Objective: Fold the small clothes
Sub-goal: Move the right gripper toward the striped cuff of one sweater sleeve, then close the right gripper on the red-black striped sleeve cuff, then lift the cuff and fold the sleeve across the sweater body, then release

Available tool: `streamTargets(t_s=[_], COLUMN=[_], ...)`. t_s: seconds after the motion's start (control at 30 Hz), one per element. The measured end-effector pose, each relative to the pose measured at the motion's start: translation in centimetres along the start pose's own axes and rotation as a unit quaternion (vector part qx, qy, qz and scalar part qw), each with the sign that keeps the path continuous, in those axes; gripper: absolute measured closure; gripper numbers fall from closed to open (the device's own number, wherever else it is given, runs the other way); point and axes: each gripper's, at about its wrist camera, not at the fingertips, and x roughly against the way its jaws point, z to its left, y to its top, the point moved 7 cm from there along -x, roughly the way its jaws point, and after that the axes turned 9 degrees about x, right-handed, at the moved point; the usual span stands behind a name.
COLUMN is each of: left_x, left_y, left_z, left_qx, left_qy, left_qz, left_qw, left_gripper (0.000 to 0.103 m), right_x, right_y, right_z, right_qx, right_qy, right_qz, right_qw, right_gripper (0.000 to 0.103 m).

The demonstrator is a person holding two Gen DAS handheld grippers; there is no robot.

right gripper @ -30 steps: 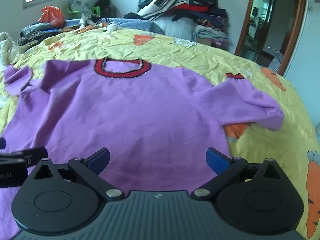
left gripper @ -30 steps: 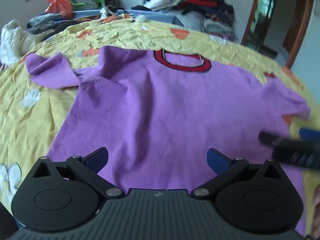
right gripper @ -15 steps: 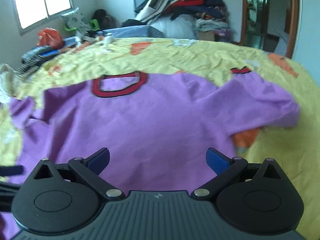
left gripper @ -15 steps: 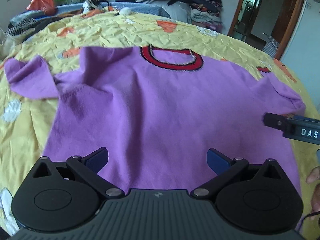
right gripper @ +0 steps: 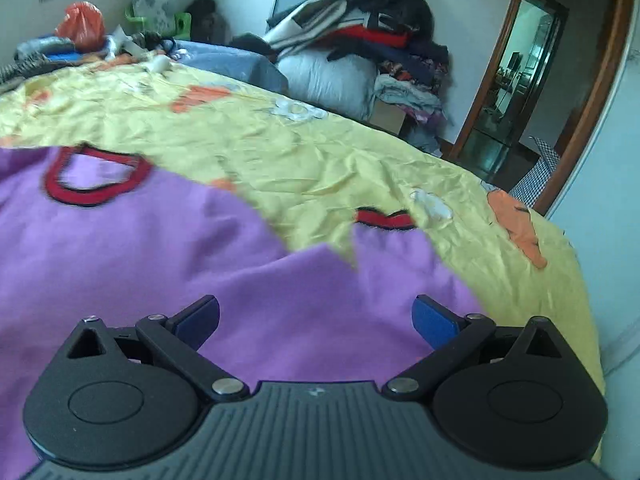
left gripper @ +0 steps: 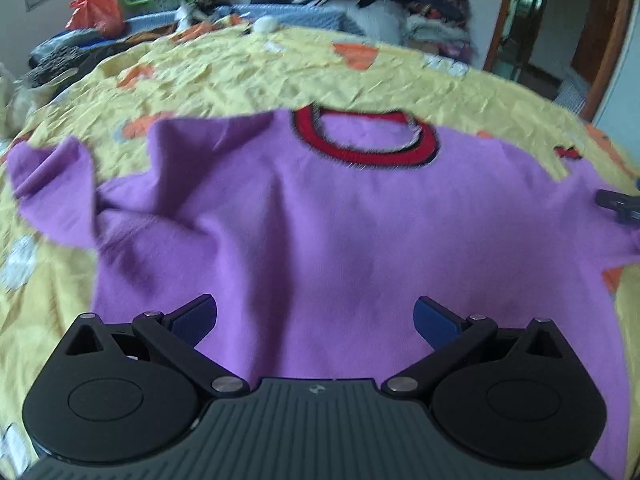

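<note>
I had the purple knit sweater with the red-and-black collar (left gripper: 320, 232) lying flat, front up, on the crumpled yellow bedsheet with orange carrot prints (left gripper: 256, 76), still unfolded. Over the last second my left gripper (left gripper: 315, 316) had drawn back toward the hem, so the whole garment came into view, its jaws spread wide and holding nothing. My right gripper (right gripper: 316, 316) had swung out to the right, its jaws likewise released and empty; where it had faced the chest, it now hovered over the right sleeve (right gripper: 404, 264), whose red cuff (right gripper: 386, 219) lay on the sheet. In the left view I could see its tip (left gripper: 618, 204) at that sleeve. I judged this as lining up the first fold: sleeve inward across the body.
</note>
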Motion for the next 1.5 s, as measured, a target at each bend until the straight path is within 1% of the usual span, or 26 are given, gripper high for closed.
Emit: streamTargets(t_s=[0.07,0.1,0.17,0.23,0.27,0.3,0.33,0.37,0.43,0.5,0.53,0.6,0.63,0.7,0.73,0.83,0.87,0.9,0.93,0.97,1.1,1.17,1.27,1.37,1.4,1.5], left_x=[-0.4,-0.7,-1.3,-1.7,-2.0,-2.4,-2.9,-3.4,-4.1,-4.9,-5.4,-6.1,-6.3,-6.4,-6.3,-6.1,-6.2,-6.3,-6.3,-6.3,-5.8,-5.3,-3.9,-2.5,-2.2,-1.4], left_y=[0.3,0.5,0.5,0.7,0.9,0.9,1.0,1.1,1.4,1.6,1.6,1.7,1.8,1.9,2.0,2.0,1.9,1.8,1.6,1.4,0.7,0.3,-0.2,-0.5,-0.5,-0.8], left_z=[-0.7,-1.0,-1.6,-1.9,-2.0,-2.4,-3.1,-3.6,-4.3,-4.7,-4.9,-5.2,-5.3,-5.6,-5.8,-6.4,-6.5,-6.6,-6.7,-6.7,-6.0,-5.6,-5.0,-4.4,-4.2,-3.6], left_qx=[0.003,0.011,0.030,0.056,0.064,0.057,0.031,0.006,-0.011,-0.016,-0.014,-0.008,-0.008,-0.015,-0.015,-0.014,-0.013,-0.013,-0.014,-0.014,-0.010,-0.002,-0.002,-0.003,0.000,0.020], left_qy=[-0.019,-0.035,-0.072,-0.116,-0.121,-0.119,-0.114,-0.102,-0.079,-0.083,-0.085,-0.091,-0.089,-0.083,-0.077,-0.085,-0.084,-0.085,-0.086,-0.085,-0.079,-0.082,-0.089,-0.085,-0.085,-0.099], left_qz=[-0.002,0.000,-0.004,-0.024,-0.029,-0.024,-0.017,-0.018,-0.031,-0.036,-0.030,-0.023,-0.022,-0.022,-0.027,-0.025,-0.018,-0.011,-0.005,0.000,0.016,0.024,0.023,0.018,0.018,0.025], left_qw=[0.9998,0.9993,0.9970,0.9913,0.9901,0.9909,0.9929,0.9946,0.9963,0.9958,0.9958,0.9956,0.9958,0.9962,0.9966,0.9960,0.9962,0.9962,0.9962,0.9963,0.9967,0.9963,0.9958,0.9962,0.9962,0.9945], left_gripper=[0.000,0.000,0.000,0.000,0.000,0.000,0.000,0.000,0.000,0.000,0.000,0.000,0.000,0.000,0.000,0.000,0.000,0.000,0.000,0.000,0.000,0.000,0.000,0.000,0.000,0.000], right_x=[-2.1,-3.1,-5.2,-7.2,-7.8,-8.1,-8.4,-9.0,-9.8,-10.7,-10.9,-11.7,-12.0,-12.7,-13.2,-13.9,-14.0,-14.1,-13.9,-13.6,-11.2,-9.3,-5.7,-1.4,0.6,4.9], right_y=[0.8,1.1,1.7,2.2,2.3,2.5,2.7,2.8,2.9,3.1,3.1,3.0,3.0,2.8,2.6,2.2,2.1,2.0,2.1,2.1,1.9,1.9,1.5,0.0,-1.0,-5.1], right_z=[-1.7,-2.7,-4.9,-7.0,-7.8,-8.5,-9.0,-9.8,-10.2,-10.2,-10.0,-9.7,-9.6,-9.4,-9.4,-9.2,-9.0,-8.8,-8.8,-8.7,-8.4,-8.5,-10.2,-14.3,-16.1,-20.6], right_qx=[0.021,0.026,0.023,0.026,0.025,0.023,0.019,0.007,-0.002,0.006,0.014,0.018,0.013,0.012,0.016,0.014,0.015,0.016,0.011,0.010,0.018,0.026,0.015,-0.042,-0.072,-0.156], right_qy=[-0.022,-0.019,0.000,0.022,0.034,0.039,0.045,0.051,0.074,0.082,0.090,0.098,0.113,0.122,0.127,0.145,0.155,0.163,0.167,0.164,0.135,0.110,0.060,0.006,-0.019,-0.065], right_qz=[-0.009,-0.011,-0.004,0.016,0.011,-0.004,-0.011,-0.008,-0.011,-0.011,-0.013,-0.003,-0.002,0.005,0.010,0.013,0.016,0.018,0.016,0.014,-0.009,-0.022,-0.042,-0.054,-0.059,-0.054], right_qw=[0.999,0.999,1.000,0.999,0.999,0.999,0.999,0.999,0.997,0.997,0.996,0.995,0.993,0.992,0.992,0.989,0.988,0.986,0.986,0.986,0.991,0.993,0.997,0.998,0.995,0.984], right_gripper=[0.000,0.000,0.000,0.000,0.000,0.000,0.000,0.000,0.000,0.001,0.007,0.023,0.035,0.036,0.040,0.042,0.055,0.066,0.086,0.097,0.099,0.099,0.099,0.099,0.099,0.099])
